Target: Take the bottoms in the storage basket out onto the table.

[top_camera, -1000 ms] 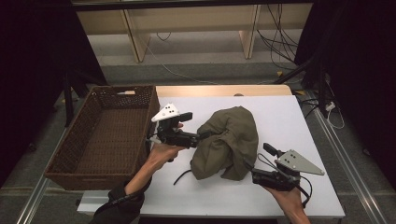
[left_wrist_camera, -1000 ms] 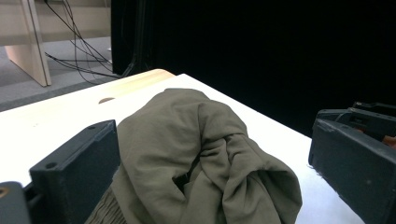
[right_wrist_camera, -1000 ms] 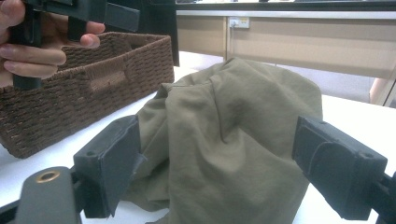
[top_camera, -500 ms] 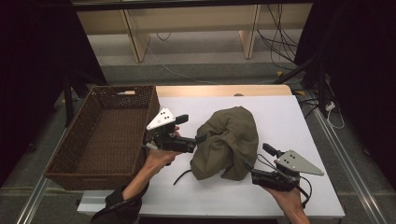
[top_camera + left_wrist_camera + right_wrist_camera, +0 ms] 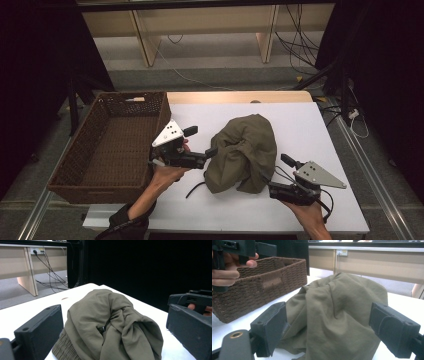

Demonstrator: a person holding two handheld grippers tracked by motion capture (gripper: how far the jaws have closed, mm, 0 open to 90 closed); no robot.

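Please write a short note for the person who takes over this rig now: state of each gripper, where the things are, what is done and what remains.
Left hand-held gripper: open, jaws at the left edge of the olive garment, nothing clamped.
Right hand-held gripper: open, at the garment's near right edge, nothing clamped.
The garment lies bunched in a heap on the white table.
The wicker basket stands at the table's left, empty.
Done: both grippers brought up to the cloth.
Left: probably grasp it and move it into the basket.

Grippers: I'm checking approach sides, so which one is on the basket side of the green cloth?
The left gripper, at the green cloth's edge beside the wicker basket. The right gripper sits at the cloth's opposite, near corner.
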